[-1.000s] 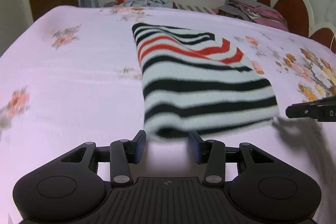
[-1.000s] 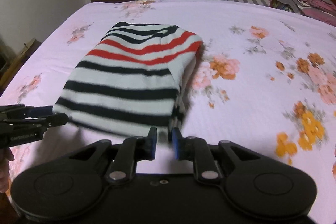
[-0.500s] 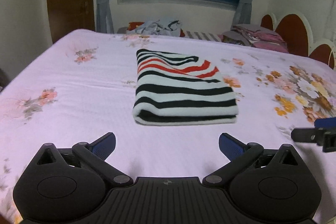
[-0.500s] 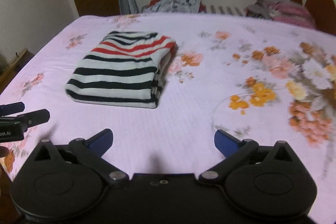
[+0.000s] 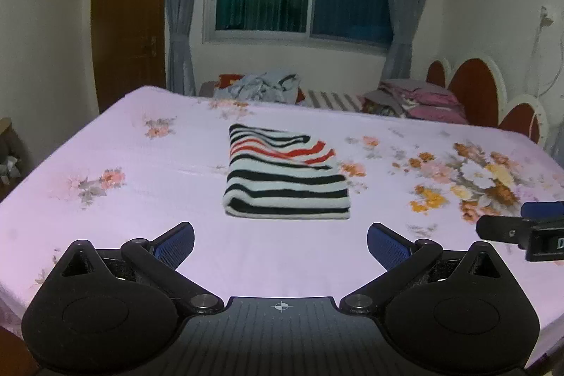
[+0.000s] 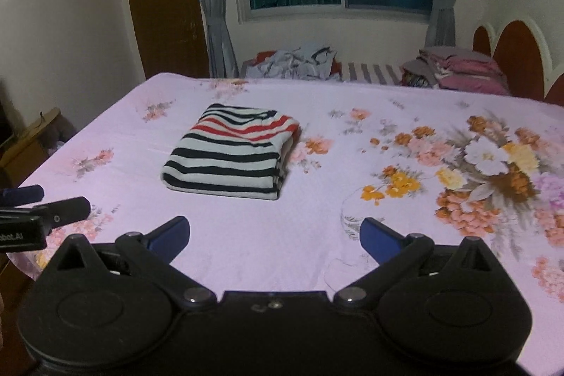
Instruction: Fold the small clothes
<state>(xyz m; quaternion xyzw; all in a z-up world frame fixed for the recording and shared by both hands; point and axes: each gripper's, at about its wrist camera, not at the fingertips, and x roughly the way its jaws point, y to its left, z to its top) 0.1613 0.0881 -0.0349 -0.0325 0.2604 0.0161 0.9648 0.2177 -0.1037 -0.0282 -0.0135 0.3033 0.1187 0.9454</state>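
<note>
Striped top (image 5: 286,180) lies folded mid-bed (image 5: 183,164), touching neither gripper; left gripper (image 5: 280,240) & right gripper (image 6: 275,235) both spread wide, empty, well short of it; fold looks done, so judged clear to release

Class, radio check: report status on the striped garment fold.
Left gripper open, empty. Right gripper open, empty. Striped garment folded, lying on bed sheet. Nothing in the way.

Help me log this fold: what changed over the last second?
Both tongs, left and right, let go of the striped garment's near edge, opened wide and pulled back toward the person and upward. The garment dropped flat, folded, on the floral bedsheet. Its place on the bed stayed the same.
</note>
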